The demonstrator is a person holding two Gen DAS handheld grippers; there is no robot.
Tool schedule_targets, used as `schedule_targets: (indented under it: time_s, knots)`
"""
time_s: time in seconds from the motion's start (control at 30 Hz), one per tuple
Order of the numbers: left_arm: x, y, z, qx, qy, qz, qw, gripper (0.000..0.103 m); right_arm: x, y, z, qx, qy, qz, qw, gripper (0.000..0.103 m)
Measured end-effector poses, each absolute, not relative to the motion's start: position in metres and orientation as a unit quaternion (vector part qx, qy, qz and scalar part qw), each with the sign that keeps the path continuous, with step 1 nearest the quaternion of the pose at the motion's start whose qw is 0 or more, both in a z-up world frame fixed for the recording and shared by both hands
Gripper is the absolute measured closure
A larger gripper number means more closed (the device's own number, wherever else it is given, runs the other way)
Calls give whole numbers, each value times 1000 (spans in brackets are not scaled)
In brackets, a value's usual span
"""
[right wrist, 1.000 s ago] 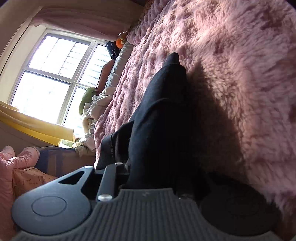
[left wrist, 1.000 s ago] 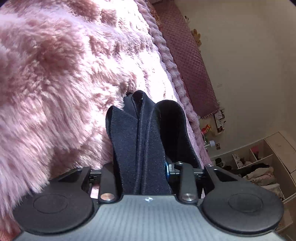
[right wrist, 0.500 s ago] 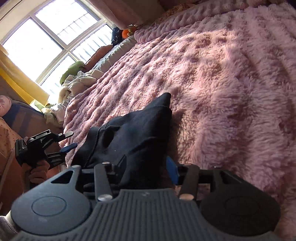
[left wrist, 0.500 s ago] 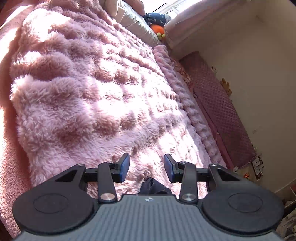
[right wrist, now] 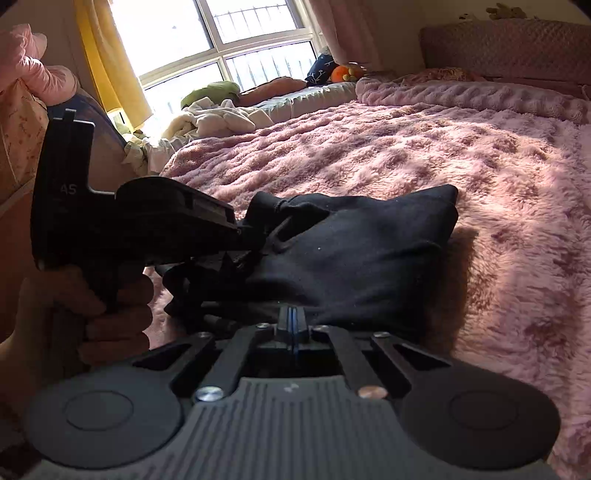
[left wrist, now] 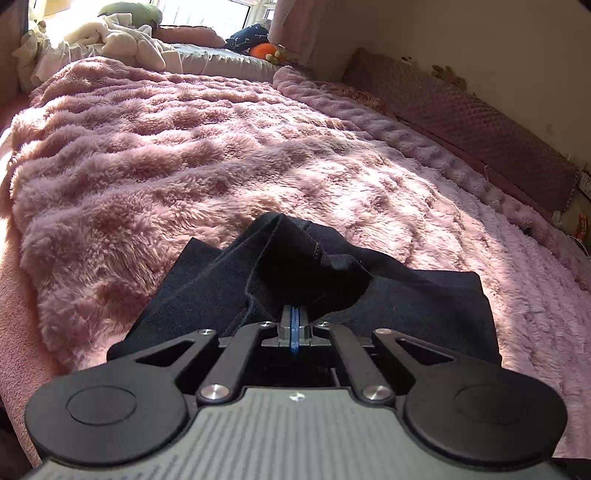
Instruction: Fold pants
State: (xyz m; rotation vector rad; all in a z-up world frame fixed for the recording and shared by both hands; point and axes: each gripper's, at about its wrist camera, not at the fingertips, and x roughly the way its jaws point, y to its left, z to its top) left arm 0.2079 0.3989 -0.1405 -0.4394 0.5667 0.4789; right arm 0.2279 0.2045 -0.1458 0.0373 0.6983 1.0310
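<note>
Black pants (left wrist: pixel 413 299) lie bunched on a fluffy pink blanket (left wrist: pixel 184 155) near its front edge. My left gripper (left wrist: pixel 294 325) is shut, its blue pads pressed together on a raised fold of the pants. In the right wrist view the pants (right wrist: pixel 354 243) form a dark heap in the middle. My right gripper (right wrist: pixel 291 325) is shut on the near edge of the heap. The left gripper (right wrist: pixel 236 240), held by a hand, shows at the left, its tip in the pants.
The blanket covers a bed (right wrist: pixel 498 155). A pile of pale clothes (right wrist: pixel 218 118) and an orange toy (right wrist: pixel 343 72) lie by the window (right wrist: pixel 221 33). A padded headboard (left wrist: pixel 480 122) runs along the wall at right. Yellow curtain (right wrist: pixel 107 62) hangs at left.
The left gripper was open above the blanket half a second ago and is now shut on the pants. The right gripper closed on the heap. Both views have tilted to level.
</note>
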Motion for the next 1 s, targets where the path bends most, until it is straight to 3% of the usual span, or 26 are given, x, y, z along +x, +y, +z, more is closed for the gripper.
schedule_targets:
  time_s: [0.3,0.37,0.5,0.6,0.77,1.0]
  knots:
    - [206,429,-135,-221,276,257,899,98,219,165,-172,10,338,480,809,103]
    - [206,435,-123,-213,274,261,901,102,220,161,-166,11,340,483,807,103]
    - [205,443,-101,-240,239,190,921,102,232,152,-129,53,295,501,812,102]
    - [229,437,-106,-205,286,173,920,102,256,170,-112,35,269,502,821,102]
    - [253,432,-137,-179,332,201,904,97,310,230,-127,9,351,451,821,103]
    - [260,434,-120,-190,354,216,890,97,331,234,-141,8,364,359,860,103]
